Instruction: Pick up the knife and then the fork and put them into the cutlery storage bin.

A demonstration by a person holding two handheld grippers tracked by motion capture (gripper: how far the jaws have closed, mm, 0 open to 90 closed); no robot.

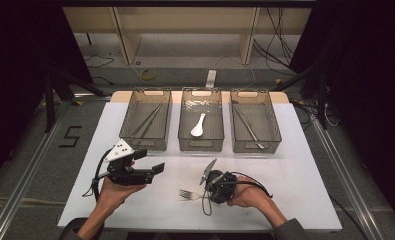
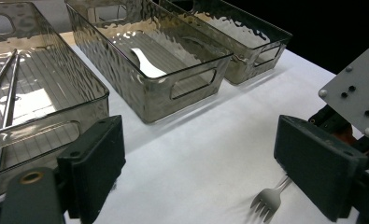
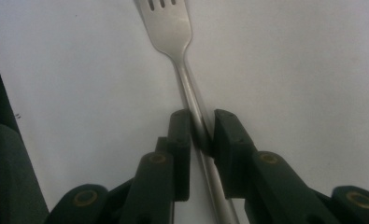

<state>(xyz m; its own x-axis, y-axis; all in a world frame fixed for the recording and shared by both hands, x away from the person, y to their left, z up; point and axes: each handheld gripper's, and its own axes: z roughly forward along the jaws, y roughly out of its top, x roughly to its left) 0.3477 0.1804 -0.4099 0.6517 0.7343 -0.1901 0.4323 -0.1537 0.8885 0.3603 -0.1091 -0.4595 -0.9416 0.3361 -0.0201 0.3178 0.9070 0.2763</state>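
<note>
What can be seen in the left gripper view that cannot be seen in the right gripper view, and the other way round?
The left gripper view alone gives the three grey bins, the metal chopsticks in the nearest one, the white spoon in the middle one, and the left gripper with its jaws wide apart over bare table. The right gripper view alone gives the right gripper closed around the fork's handle, seen up close. Both show the fork lying on the white table.
</note>
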